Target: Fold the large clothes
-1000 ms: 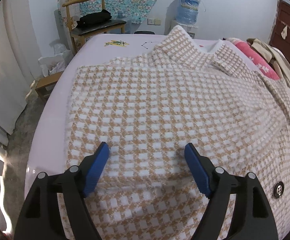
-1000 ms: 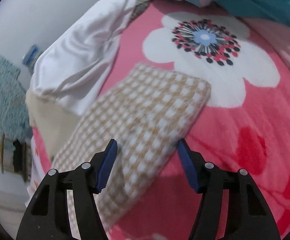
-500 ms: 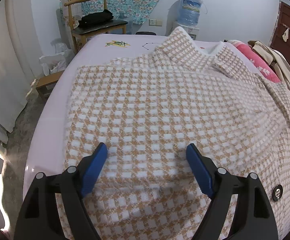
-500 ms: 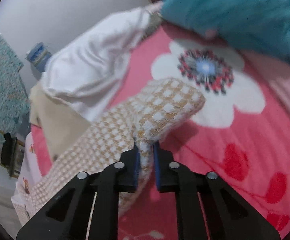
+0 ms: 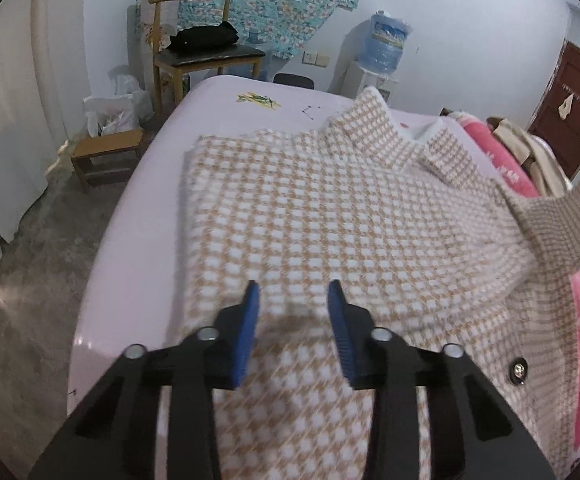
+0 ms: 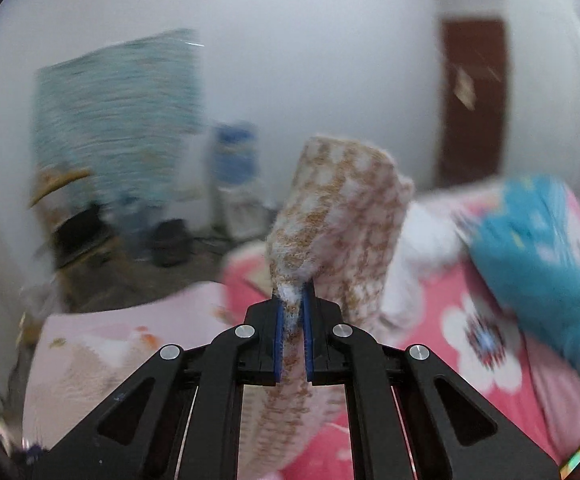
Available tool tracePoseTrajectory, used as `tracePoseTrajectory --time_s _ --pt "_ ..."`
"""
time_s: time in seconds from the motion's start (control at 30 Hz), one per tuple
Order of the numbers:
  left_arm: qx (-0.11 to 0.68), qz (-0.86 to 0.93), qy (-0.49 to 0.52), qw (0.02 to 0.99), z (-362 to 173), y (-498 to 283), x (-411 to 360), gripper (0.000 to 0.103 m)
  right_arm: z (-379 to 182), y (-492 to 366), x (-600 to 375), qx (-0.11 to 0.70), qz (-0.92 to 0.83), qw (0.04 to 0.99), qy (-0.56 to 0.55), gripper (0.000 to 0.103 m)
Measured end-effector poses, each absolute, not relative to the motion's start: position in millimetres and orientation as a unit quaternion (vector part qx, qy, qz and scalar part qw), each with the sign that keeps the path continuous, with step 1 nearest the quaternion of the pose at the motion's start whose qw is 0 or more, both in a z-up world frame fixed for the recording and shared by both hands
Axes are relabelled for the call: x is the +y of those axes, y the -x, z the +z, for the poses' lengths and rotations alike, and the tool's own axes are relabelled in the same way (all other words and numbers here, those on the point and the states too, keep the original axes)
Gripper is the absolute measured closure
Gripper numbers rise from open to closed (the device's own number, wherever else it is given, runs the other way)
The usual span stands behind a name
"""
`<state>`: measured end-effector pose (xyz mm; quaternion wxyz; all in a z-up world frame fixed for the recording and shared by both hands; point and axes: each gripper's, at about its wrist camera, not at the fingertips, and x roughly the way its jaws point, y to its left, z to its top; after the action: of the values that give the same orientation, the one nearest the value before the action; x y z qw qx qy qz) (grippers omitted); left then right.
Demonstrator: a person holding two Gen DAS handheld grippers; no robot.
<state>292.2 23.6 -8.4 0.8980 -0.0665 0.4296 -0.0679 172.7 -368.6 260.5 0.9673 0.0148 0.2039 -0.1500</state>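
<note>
The big checked coat lies spread across the pale bed, collar toward the far wall, and its sleeve is now off the pink flowered blanket where it lay a second ago. In the left view that sleeve rises as a taut band at the right edge, away from the body of the coat. The right gripper has it: jaws that straddled the cuff a moment ago are clamped tight on the fabric, and the whole view is smeared with the speed of the swing up. The left gripper sits over the near hem; its blue pads, wide apart a moment ago, have just been closing, with a ridge of cloth puckered between them, though whether they press on it yet I cannot tell. So the sleeve fold looks under way, the sleeve likely headed across the coat's front while the left side pins or gathers the hem.
</note>
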Motion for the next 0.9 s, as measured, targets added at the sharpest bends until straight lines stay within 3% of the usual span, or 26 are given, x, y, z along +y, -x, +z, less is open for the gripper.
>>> tracePoseTrajectory --time_s 0.17,0.27,0.33,0.37,0.4,0.57,0.7,0.9 --pt "0.418 -0.071 0.078 0.902 3 -271 44 0.078 257 -174 -218 0.199 0.000 0.979 0.045 0.096" --pt "0.414 -0.067 0.088 0.903 8 -258 60 0.078 223 -179 -144 0.243 0.098 0.963 0.060 0.088" --pt "0.414 -0.068 0.100 0.902 9 -249 70 0.078 190 -185 -112 0.293 0.153 0.942 0.051 0.072" --pt "0.415 -0.069 0.104 0.901 9 -246 74 0.078 169 -189 -99 0.327 0.187 0.926 0.040 0.048" --pt "0.415 -0.072 0.109 0.900 9 -242 79 0.078 156 -191 -95 0.342 0.210 0.916 0.025 0.035" --pt "0.412 -0.100 0.127 0.897 10 -236 92 0.078 98 -200 -126 0.403 0.216 0.888 -0.047 0.035" --pt "0.401 -0.131 0.151 0.894 14 -246 94 0.078 82 -202 -189 0.423 0.146 0.889 -0.100 0.035" --pt "0.401 -0.139 0.191 0.885 14 -296 94 0.062 61 -214 -272 0.429 0.030 0.895 -0.116 0.035"
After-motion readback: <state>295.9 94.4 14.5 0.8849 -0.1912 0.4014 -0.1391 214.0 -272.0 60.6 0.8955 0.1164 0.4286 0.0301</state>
